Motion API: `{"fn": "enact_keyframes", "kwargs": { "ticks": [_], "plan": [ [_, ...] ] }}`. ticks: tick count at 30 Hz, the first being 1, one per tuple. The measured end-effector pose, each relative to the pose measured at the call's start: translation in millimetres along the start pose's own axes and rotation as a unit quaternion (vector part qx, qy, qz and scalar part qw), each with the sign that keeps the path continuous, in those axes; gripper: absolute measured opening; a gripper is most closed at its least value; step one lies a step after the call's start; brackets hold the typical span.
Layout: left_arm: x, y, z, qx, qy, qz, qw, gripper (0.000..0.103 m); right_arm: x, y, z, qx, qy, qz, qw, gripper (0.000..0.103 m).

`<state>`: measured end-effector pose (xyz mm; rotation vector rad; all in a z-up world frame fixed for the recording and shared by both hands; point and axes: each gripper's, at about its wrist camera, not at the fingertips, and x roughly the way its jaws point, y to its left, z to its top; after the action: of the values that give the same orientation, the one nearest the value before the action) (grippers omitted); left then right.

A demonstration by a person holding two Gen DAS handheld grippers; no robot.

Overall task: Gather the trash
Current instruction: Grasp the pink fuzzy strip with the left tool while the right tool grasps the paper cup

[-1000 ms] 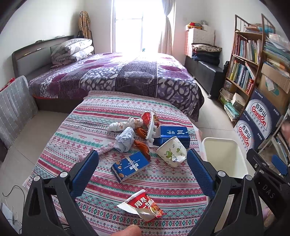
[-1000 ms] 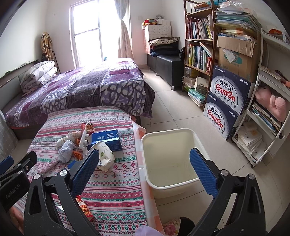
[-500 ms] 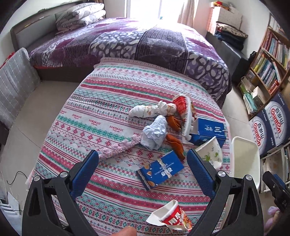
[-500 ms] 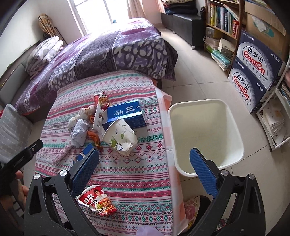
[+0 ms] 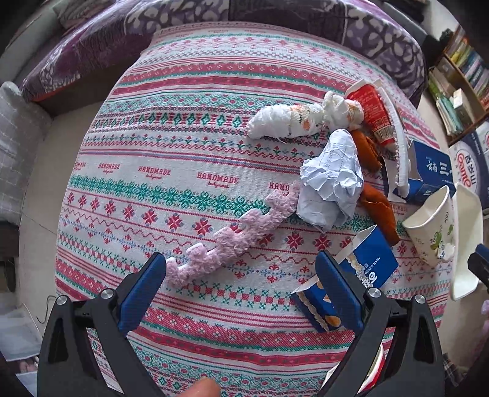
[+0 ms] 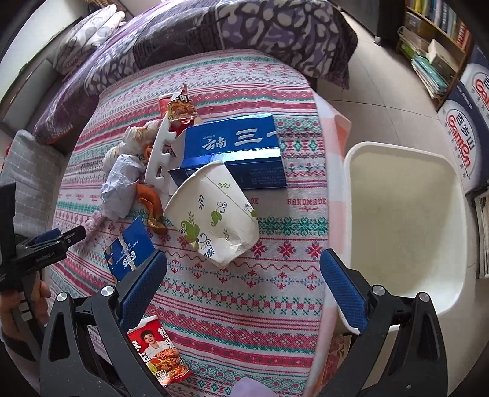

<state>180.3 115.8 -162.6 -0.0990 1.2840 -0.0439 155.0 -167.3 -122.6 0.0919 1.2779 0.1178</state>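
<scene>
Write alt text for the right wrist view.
The open right gripper hovers over a striped woven tablecloth strewn with trash: a crushed white paper cup with green leaves, a long blue carton and a red noodle wrapper. An empty cream plastic bin stands to the right.

Room was daylit, pale tile floor [image 6: 376, 76]; a bed with a purple patterned quilt [image 6: 214, 27] sat ahead, bookshelf [image 6: 440, 39] and stacked cartons [image 6: 464, 128] off right.
</scene>
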Motion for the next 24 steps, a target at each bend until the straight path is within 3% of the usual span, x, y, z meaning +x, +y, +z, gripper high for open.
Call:
{"fn": "enact_keyframes", "kwargs": {
  "ticks": [8,15,18,24],
  "plan": [
    [28,-4,7,0.053,0.039,0.022,0.9976,0.095,32,32,14,-0.107,0.01,-0.025,0.994,0.096],
    [54,11,-3,0.053,0.068,0.033,0.9958,0.095,60,39,23,-0.131,0.027,-0.065,0.989,0.095],
    [57,17,-8,0.045,0.07,0.023,0.9963,0.094,67,40,26,-0.126,0.035,-0.053,0.99,0.075],
    [55,15,-20,0.055,0.064,0.015,0.9963,0.082,58,44,30,-0.126,0.017,-0.045,0.991,0.069]
  ]
}}
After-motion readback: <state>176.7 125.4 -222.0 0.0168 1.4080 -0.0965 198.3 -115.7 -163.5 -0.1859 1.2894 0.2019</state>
